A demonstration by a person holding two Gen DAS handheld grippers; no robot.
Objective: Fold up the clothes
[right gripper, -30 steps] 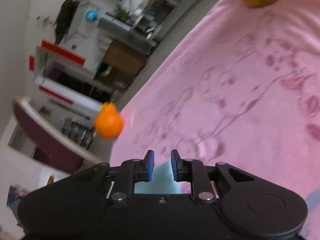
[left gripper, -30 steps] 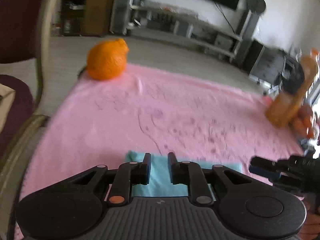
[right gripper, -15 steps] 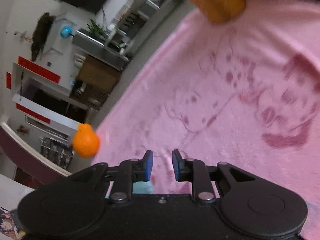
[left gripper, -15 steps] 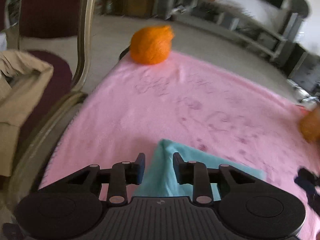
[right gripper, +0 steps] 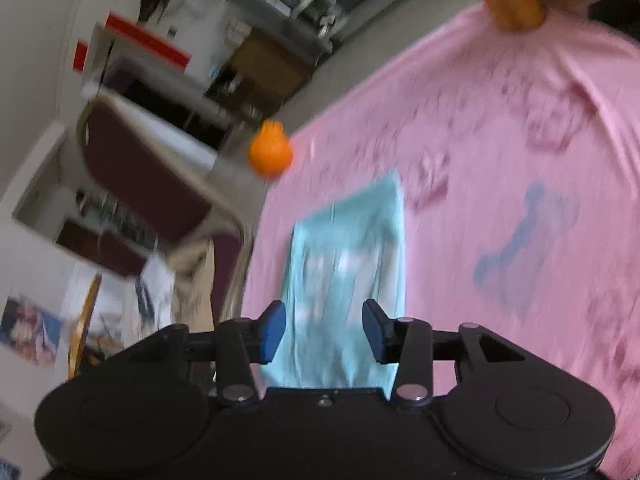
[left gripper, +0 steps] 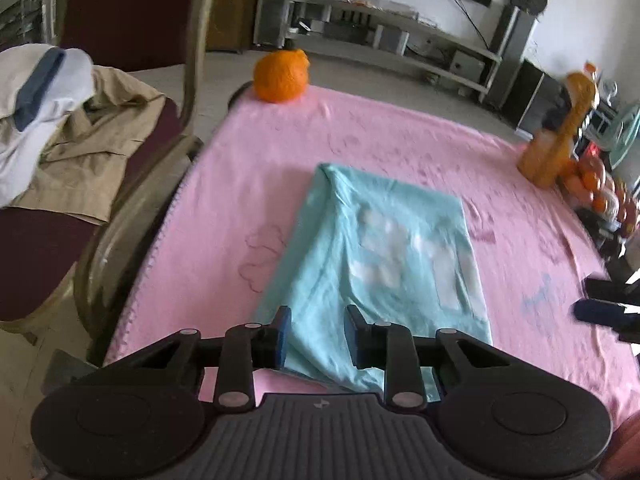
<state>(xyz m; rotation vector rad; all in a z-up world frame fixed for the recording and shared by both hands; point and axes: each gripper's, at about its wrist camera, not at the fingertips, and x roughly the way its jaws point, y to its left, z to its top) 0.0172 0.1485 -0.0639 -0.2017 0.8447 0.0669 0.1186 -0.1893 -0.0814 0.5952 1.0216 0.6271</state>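
Note:
A light blue garment (left gripper: 380, 248) with a pale print lies folded into a rectangle on the pink blanket (left gripper: 240, 200). My left gripper (left gripper: 318, 336) hovers over its near edge. Its jaws are closing, a fold of the cloth shows in the gap, and the pads do not press on it. In the right wrist view the same garment (right gripper: 348, 264) stretches away from my right gripper (right gripper: 323, 324), whose jaws are opening above the near end with nothing gripped. The right gripper (left gripper: 596, 300) also shows at the right edge of the left wrist view, beside the garment.
An orange round object (left gripper: 282, 76) sits at the blanket's far left corner. An orange bottle (left gripper: 560, 136) and a heap of fruit (left gripper: 596, 184) stand at the far right. A chair (left gripper: 132, 8) on the left carries a pile of clothes (left gripper: 68, 120).
Both grippers have pulled back toward the near edge, so the whole folded garment has come into sight. The right jaws have spread wider, and the cloth that rose between the left jaws now lies lower.

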